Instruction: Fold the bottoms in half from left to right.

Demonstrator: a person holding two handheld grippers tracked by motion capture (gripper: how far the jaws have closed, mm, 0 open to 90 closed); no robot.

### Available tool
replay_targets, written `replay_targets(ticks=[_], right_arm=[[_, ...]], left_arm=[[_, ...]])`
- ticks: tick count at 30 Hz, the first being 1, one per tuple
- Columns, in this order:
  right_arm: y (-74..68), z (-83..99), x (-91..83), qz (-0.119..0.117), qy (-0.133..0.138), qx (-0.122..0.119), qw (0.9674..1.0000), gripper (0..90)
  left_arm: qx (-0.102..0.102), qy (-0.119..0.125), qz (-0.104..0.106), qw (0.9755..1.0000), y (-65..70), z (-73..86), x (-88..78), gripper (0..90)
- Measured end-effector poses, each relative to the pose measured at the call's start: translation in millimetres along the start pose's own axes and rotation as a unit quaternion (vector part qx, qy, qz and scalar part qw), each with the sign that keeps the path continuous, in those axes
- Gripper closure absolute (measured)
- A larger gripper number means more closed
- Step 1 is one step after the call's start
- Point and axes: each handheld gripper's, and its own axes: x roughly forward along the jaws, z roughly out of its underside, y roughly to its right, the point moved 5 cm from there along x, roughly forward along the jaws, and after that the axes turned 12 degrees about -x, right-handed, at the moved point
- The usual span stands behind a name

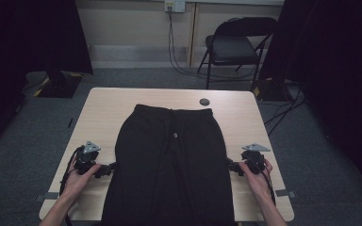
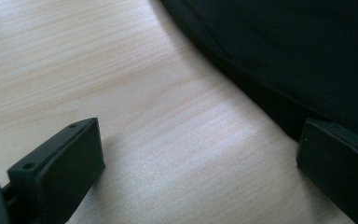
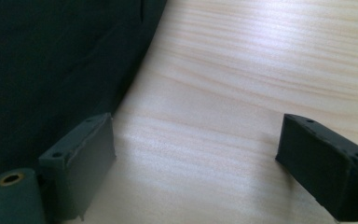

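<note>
So here's a pair of black pants (image 1: pixel 169 165) laid flat down the middle of the surface (image 1: pixel 108 106), waistband at the far end and the legs running back toward the person and off the near edge. The left gripper (image 1: pixel 104 170) sits at the left side seam and the right gripper (image 1: pixel 234 167) at the right one, roughly level with each other, about where the thighs would be.

Both sets of fingers are spread wide with nothing between them but bare wood. In the left gripper view, one finger (image 2: pixel 60 170) rests over the wood and the other (image 2: pixel 340 163) is right up at the hem of the fabric (image 2: pixel 284 56), maybe just touching it (hard to call). The right gripper view mirrors that: one finger (image 3: pixel 81 161) just beside the cloth (image 3: pixel 51 70), the other (image 3: pixel 326 161) out over open wood.

My read is this is the approach step, lining up for a two-handed grab on the side edges, most likely to start a fold. Nothing is gripped yet.

The next move calls for sliding each gripper inward so the cloth edge actually lands between the fingers, then closing. Fabric lying flat is tricky, so the lower finger probably has to sneak under the edge, or the pinch just catches the top layer. Keeping both sides even matters too, otherwise the fold goes crooked.

There's also a small dark disc (image 1: pixel 204 101) beyond the waistband, well out of the way.
</note>
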Motion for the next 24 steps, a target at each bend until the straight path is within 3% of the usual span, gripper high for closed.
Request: replay_targets(ticks=[6,8,10,13,16,19,21,24], right_arm=[[-1.9,-0.5,-5.7,-0.005,-0.008,-0.01,0.9999,14.9],[-3.6,-1.4,-6.8,-0.007,-0.004,-0.016,0.9998,14.8],[-6.8,-3.3,-9.1,-0.001,-0.013,-0.033,0.9994,14.1],[-15.2,-8.8,-15.6,-0.009,0.001,-0.044,0.999,14.2],[-24.6,-12.4,-22.6,-0.033,0.01,-0.046,0.9983,14.8],[-38.3,-19.1,-30.3,-0.066,0.03,-0.066,0.9952,15.6],[-47.6,-24.2,-33.8,-0.071,0.039,-0.078,0.9937,15.8],[-67.1,-31.6,-38.9,-0.098,0.049,-0.088,0.99,17.4]], left_arm=[[-0.003,-0.01,-0.008,0.9999,0.9,-0.9,-2.6,2.6],[-0.008,-0.012,-0.011,0.9998,-0.6,-1.1,-6.3,7.3],[-0.006,-0.008,-0.023,0.9997,-3.4,-1.6,-9.9,18.5],[-0.019,-0.005,-0.021,0.9996,-4.9,-2.1,-15.8,16.8],[-0.026,0.025,-0.004,0.9993,-0.7,-8.7,-28.8,19.2],[-0.029,0.039,0.041,0.998,12.6,-14.9,-40.5,27.2],[-0.017,0.039,0.054,0.9976,22.7,-15.2,-43.5,27.9],[0.023,0.034,0.094,0.9947,48.4,-14.5,-44.3,32.2]])
